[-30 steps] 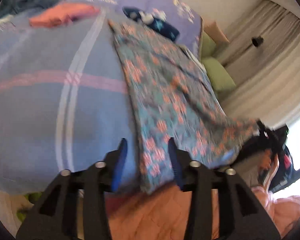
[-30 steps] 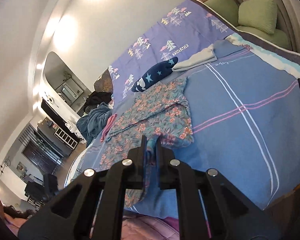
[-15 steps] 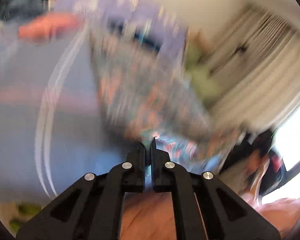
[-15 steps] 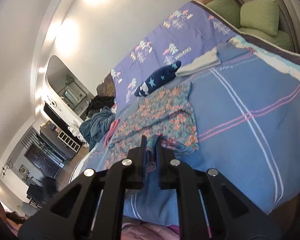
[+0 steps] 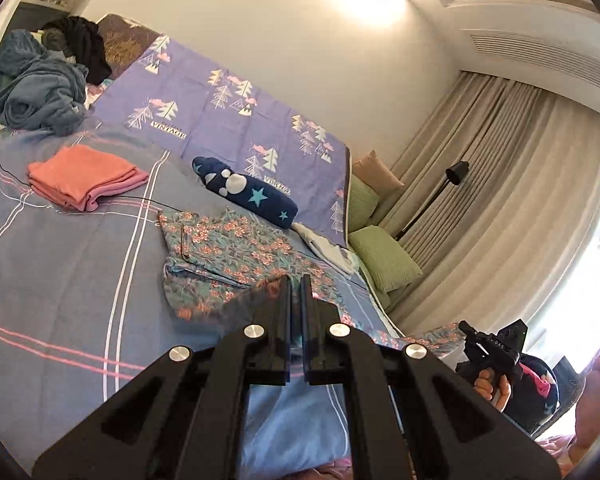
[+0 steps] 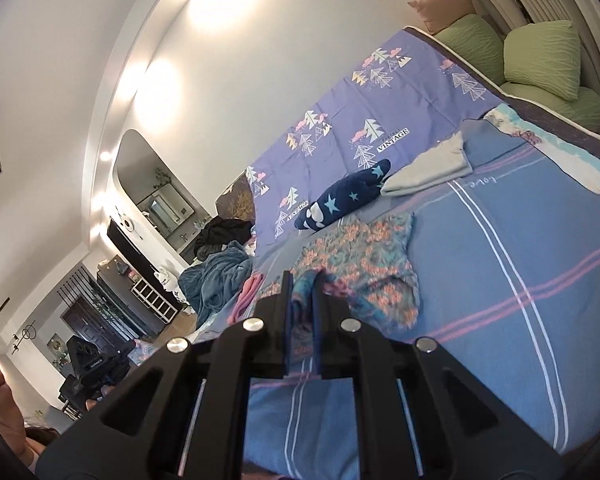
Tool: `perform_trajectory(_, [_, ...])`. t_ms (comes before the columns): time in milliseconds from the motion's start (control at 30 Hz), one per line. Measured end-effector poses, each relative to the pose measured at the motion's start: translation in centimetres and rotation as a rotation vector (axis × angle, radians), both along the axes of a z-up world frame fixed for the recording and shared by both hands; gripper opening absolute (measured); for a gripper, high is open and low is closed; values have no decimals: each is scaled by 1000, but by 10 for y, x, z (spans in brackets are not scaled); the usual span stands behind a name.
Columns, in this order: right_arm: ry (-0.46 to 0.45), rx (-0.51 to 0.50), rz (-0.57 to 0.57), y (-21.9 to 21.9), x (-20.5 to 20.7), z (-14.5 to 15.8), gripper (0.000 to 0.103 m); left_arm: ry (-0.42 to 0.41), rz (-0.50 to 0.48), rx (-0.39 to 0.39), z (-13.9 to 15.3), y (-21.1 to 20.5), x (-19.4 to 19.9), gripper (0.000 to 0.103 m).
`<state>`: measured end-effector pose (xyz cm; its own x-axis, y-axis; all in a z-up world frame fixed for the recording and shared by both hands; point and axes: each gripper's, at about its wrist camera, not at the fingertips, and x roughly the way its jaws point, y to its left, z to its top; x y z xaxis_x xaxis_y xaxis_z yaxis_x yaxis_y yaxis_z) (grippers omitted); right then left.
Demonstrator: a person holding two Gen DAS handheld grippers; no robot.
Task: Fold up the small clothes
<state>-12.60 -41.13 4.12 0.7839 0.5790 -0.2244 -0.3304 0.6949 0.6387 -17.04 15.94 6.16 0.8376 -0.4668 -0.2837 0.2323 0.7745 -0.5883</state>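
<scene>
On the bed (image 5: 60, 280), centre of the left wrist view: one floral garment (image 5: 236, 256), partly spread on the blue striped cover, its near hem raised.

Left tongs (image 5: 296, 280): drawn narrow, jaws almost meeting on what looks like a thin edge of the floral cloth; the pinch itself is hidden by the jaws.

Right tongs (image 6: 302, 280): narrow, a bunched fold of the same garment (image 6: 364, 264) clamped between the jaws.

Also listed: folded pink stack (image 5: 80, 176) at upper left; navy star cushion (image 5: 248, 196) beyond the garment; pale folded item (image 6: 432, 168) beside the cushion; blue blanket heap (image 5: 28, 88) at far upper left; green pillows (image 5: 384, 256) at right.

Step in hand, as judged: carrying the near hem over to the far edge. To do it well: keep both corners level and equally taut, travel together, lay hem onto hem squarely, release only once the cloth lies flat, clear of the cushion.
</scene>
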Motion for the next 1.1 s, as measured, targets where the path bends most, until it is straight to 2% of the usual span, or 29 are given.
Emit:
perform_trajectory(300, [38,-18,10,16,102,10,9,70,28,10,6,10,80,3])
perform_trajectory(500, [61,-20,-12,25,183,15,9,118,39,27,12,18,161,3])
perform_trajectory(700, [160,-102,-53,46,302,1,9,222,58,82,-1,23,266,3])
perform_trajectory(800, [236,-135,-70,55,362,-21,12,321,68,89,-25,31,328,4])
perform_trajectory(867, [286,-167,-66,64,396,-41,25,381,100,86,-46,39,360,5])
perform_trajectory(900, [320,-224,-83,72,416,-56,41,413,122,103,-59,42,376,12])
perform_trajectory(933, [342,-267,-99,75,425,-65,43,453,172,130,-76,48,392,20])
perform_trajectory(967, [367,-305,-112,79,431,-75,43,490,210,138,-93,55,404,23])
perform_trajectory(1033, [394,-312,-95,81,433,-90,43,549,218,97,-115,66,414,23])
perform_trajectory(1067, [388,-305,-76,79,428,-93,43,545,208,75,-120,69,413,25])
perform_trajectory(1100, [375,-317,-65,76,422,-94,43,518,201,68,-120,70,408,32])
